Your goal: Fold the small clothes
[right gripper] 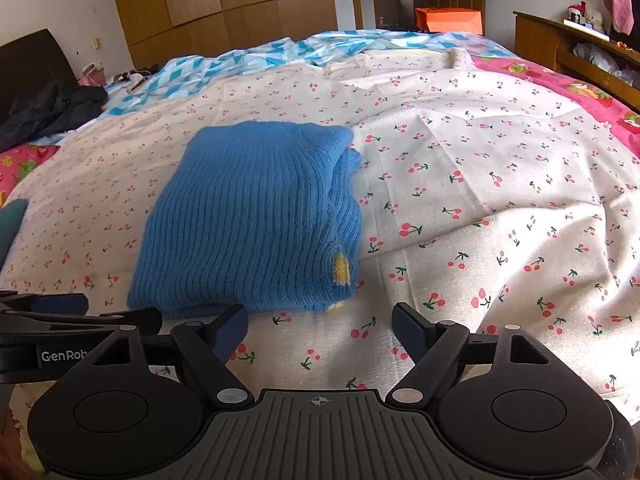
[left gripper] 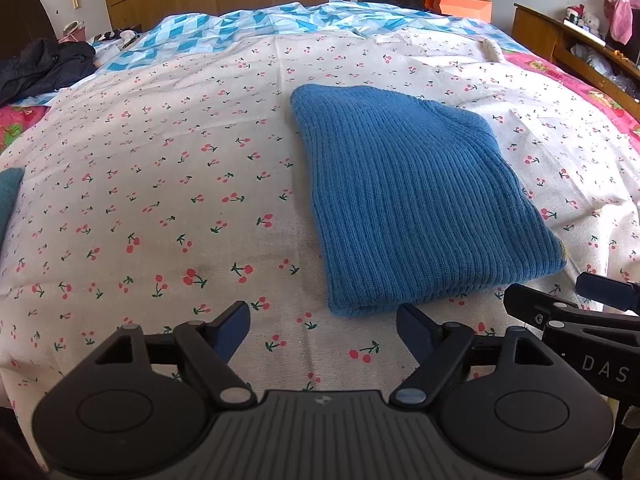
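A blue ribbed knit garment [left gripper: 404, 196] [right gripper: 252, 220] lies folded into a rough rectangle on the cherry-print sheet [left gripper: 160, 184] [right gripper: 480, 168]; a bit of yellow shows at its near right corner. My left gripper [left gripper: 323, 324] stands open just short of the garment's near edge, with only sheet between its fingers. My right gripper [right gripper: 320, 326] is open too, near the garment's near right corner, with nothing between its fingers. Each gripper shows at the edge of the other's view, beside the garment.
The bed carries a blue-and-white patterned cover [left gripper: 248, 24] at the far side and a pink printed sheet [right gripper: 560, 92] on the right. Dark clothing [left gripper: 36, 68] lies at the far left. A wooden shelf unit [left gripper: 576, 44] stands on the right, wardrobes and an orange bag [left gripper: 460, 2] behind.
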The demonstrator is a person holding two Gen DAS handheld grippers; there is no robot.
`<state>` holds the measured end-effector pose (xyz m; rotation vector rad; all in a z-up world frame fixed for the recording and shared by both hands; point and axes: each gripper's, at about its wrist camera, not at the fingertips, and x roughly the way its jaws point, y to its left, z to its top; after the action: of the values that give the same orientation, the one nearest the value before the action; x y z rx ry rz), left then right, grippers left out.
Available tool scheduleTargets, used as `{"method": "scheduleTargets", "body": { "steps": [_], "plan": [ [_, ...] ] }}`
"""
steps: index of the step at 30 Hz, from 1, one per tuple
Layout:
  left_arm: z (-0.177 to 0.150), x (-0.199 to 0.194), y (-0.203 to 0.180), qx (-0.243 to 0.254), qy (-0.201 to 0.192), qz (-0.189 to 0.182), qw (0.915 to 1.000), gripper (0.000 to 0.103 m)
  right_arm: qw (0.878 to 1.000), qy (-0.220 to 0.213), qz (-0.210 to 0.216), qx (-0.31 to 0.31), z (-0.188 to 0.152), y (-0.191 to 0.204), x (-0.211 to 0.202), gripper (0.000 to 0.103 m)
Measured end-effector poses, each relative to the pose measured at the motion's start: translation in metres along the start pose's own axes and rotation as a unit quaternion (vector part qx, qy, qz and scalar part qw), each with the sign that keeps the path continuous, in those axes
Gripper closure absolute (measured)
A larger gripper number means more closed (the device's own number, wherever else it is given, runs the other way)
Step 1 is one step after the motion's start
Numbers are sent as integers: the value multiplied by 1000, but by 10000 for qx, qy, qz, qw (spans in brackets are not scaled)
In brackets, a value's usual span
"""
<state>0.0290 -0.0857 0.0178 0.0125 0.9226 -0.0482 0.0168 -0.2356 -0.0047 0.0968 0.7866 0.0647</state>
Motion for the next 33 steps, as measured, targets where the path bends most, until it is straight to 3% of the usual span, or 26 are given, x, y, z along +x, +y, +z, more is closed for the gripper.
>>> {"method": "scheduleTargets", "body": {
  "steps": [33],
  "plan": [
    [-1,1,-1,16,154,62,9999,14,9996,125,-227,-112,-1,3,4,20]
  ]
}}
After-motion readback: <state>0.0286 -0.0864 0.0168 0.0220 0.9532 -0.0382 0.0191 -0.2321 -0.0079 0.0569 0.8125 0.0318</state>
